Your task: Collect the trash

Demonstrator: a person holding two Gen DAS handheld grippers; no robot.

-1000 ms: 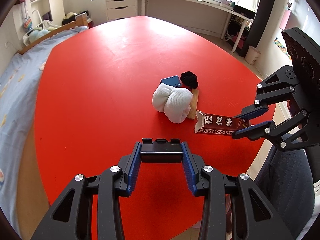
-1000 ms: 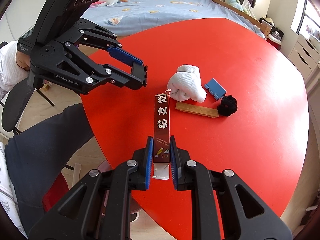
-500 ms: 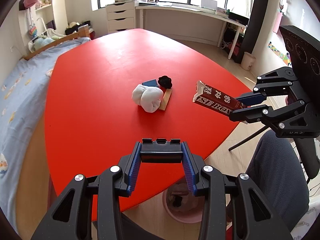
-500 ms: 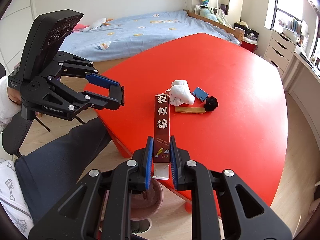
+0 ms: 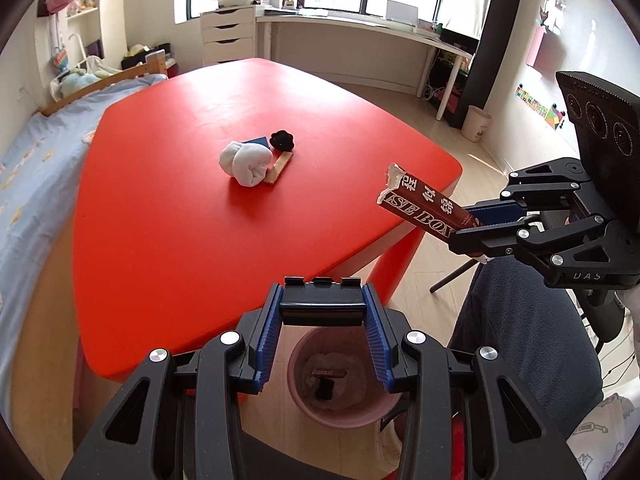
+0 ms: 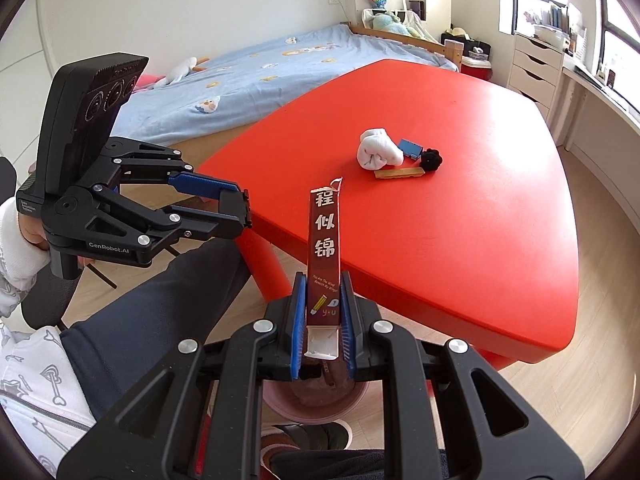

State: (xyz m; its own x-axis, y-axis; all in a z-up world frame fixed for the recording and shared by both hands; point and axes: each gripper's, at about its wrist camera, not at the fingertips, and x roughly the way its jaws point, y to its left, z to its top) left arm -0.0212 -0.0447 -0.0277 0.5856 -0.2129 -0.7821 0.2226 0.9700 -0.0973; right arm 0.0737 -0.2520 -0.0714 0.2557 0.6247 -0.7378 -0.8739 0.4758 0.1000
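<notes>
My right gripper (image 6: 322,322) is shut on a long dark red carton (image 6: 324,248) with white Chinese characters and a torn end, held in the air off the red table's near edge. The carton (image 5: 420,209) and right gripper (image 5: 480,224) also show at the right of the left wrist view. A pink trash bin (image 5: 340,384) with some trash inside stands on the floor below the table edge, and shows under my right gripper (image 6: 316,400). My left gripper (image 5: 322,340) is open and empty above the bin; it shows at the left in the right wrist view (image 6: 244,216).
On the red table (image 5: 180,208) lie a white rolled cloth (image 5: 248,162), a blue card (image 5: 258,141), a black scrunchie (image 5: 283,141) and a wooden strip (image 5: 280,167). The person's legs (image 5: 520,320) are at the right. A bed (image 6: 260,76) lies beyond the table.
Both grippers have pulled back from the table and risen. The right gripper has carried the carton off the table edge; the bin now lies under both grippers.
</notes>
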